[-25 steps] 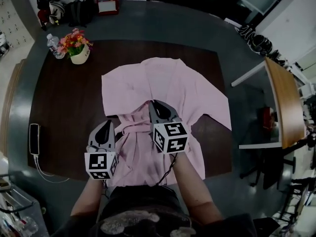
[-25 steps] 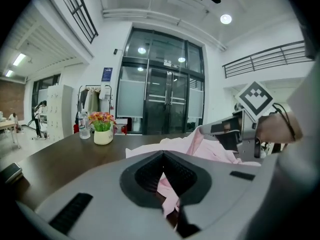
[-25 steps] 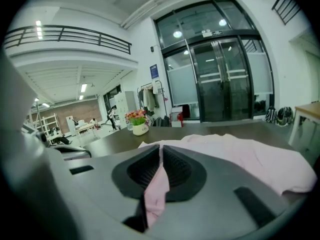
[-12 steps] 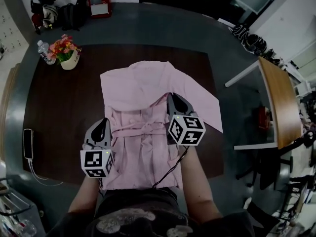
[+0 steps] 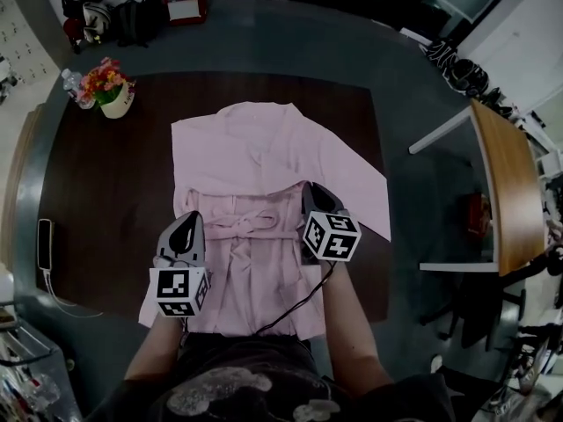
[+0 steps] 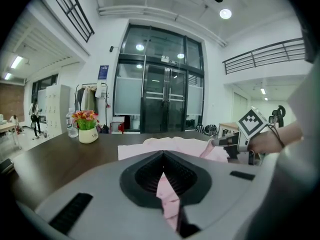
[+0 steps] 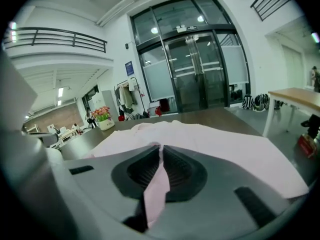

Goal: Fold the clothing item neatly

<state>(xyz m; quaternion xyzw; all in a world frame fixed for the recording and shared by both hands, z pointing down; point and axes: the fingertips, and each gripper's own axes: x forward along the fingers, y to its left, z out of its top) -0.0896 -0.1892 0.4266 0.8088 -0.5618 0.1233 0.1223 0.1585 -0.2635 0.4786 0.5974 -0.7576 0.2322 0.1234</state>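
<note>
Dark wooden table [image 5: 88, 192], round-cornered. On it: pink garment [image 5: 264, 148] lying flat, collar at far end, hem at near edge, one sleeve out to the right, tied belt across the waist.

Left gripper [image 6: 162, 173]: jaws pressed together, pinching a fold of pink fabric at the garment's left waist edge.

Right gripper [image 7: 160, 159]: jaws nearly together, nipping a strip of the same fabric at the right waist edge.

Far left corner: white pot [image 5: 115, 102] holding pink and orange flowers [image 5: 99, 79]. Just beside it, clear bottle [image 5: 69, 81], contents unreadable.

Left edge: phone [image 5: 42, 244], cable attached.
</note>
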